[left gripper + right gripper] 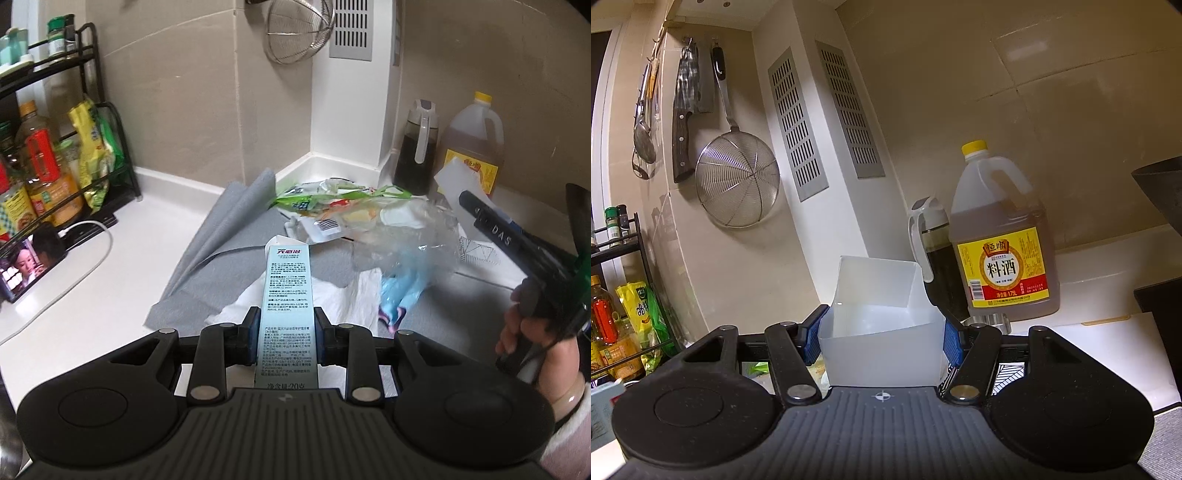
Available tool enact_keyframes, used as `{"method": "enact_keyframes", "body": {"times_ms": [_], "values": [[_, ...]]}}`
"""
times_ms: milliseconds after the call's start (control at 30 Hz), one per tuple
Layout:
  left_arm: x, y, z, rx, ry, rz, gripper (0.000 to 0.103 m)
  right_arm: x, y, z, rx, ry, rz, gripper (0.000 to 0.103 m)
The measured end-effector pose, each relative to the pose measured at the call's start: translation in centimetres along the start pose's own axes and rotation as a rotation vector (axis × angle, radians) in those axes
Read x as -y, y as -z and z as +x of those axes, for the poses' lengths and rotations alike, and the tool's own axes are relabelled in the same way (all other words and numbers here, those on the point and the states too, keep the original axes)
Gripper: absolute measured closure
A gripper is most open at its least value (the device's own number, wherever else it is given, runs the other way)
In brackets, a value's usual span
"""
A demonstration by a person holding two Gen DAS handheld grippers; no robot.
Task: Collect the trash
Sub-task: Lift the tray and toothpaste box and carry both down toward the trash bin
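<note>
My left gripper (287, 317) is shut on a long pale-blue carton (286, 277) printed with small text, held above the counter and pointing away from me. Beyond it a trash pile lies on a grey mat (236, 221): a green wrapper (306, 197), a crumpled clear plastic bag (402, 236), white paper (343, 299) and a blue piece (397, 299). My right gripper (884, 325) is shut on a translucent white plastic container (875, 288), its open side facing up. From the left wrist view, that gripper (517, 240) is at the right, held in a hand (524, 332).
A black rack of bottles and packets (55, 147) and a phone (29, 262) on a white cable stand at the left. A dark sauce jug (417, 155) and a cooking-wine bottle (472, 147) stand against the back wall. A wire strainer (737, 181) and a knife (683, 122) hang above.
</note>
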State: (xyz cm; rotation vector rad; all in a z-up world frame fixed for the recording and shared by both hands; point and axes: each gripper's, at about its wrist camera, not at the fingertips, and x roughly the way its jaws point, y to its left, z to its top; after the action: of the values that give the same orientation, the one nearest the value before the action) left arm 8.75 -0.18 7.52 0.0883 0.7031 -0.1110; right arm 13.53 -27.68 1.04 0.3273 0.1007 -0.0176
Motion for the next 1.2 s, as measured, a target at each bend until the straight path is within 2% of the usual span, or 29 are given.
{"method": "enact_keyframes", "body": {"times_ms": [133,267,333,433,533,900,1067,1200], "values": [[-0.8,1.1,-1.5,0.010,-0.047,-0.011,0.071,-0.2,-0.1,-0.3,0.025,-0.018,-0.005,0.039],[-2.1,2.4,-3.2,-0.003,-0.098,-0.023,0.071,-0.7,0.3,-1.1,0.086,-0.058,-0.064,0.039],[-2.8,3.3,-4.2,-0.009,-0.121,-0.023,0.071,-1.0,0.5,-1.7,0.079,-0.039,-0.094,0.039],[-3.8,4.9,-5.6,0.001,-0.137,-0.030,0.071,-1.0,0.1,-4.0,0.061,-0.054,-0.051,0.039],[-4.5,6.6,-6.7,0.000,-0.121,-0.046,0.071,-1.7,-0.4,-7.3,0.055,-0.050,-0.076,0.039],[-6.1,14.2,-10.6,-0.006,-0.074,-0.077,0.071,-5.5,-0.3,-20.6,-0.075,-0.187,-0.158,0.039],[-6.3,18.2,-11.5,-0.042,-0.068,-0.080,0.071,-7.6,1.9,-24.6,-0.183,-0.254,-0.216,0.039],[-6.5,21.2,-11.5,-0.081,-0.077,-0.081,0.071,-8.8,4.9,-26.6,-0.295,-0.281,-0.250,0.039]]}}
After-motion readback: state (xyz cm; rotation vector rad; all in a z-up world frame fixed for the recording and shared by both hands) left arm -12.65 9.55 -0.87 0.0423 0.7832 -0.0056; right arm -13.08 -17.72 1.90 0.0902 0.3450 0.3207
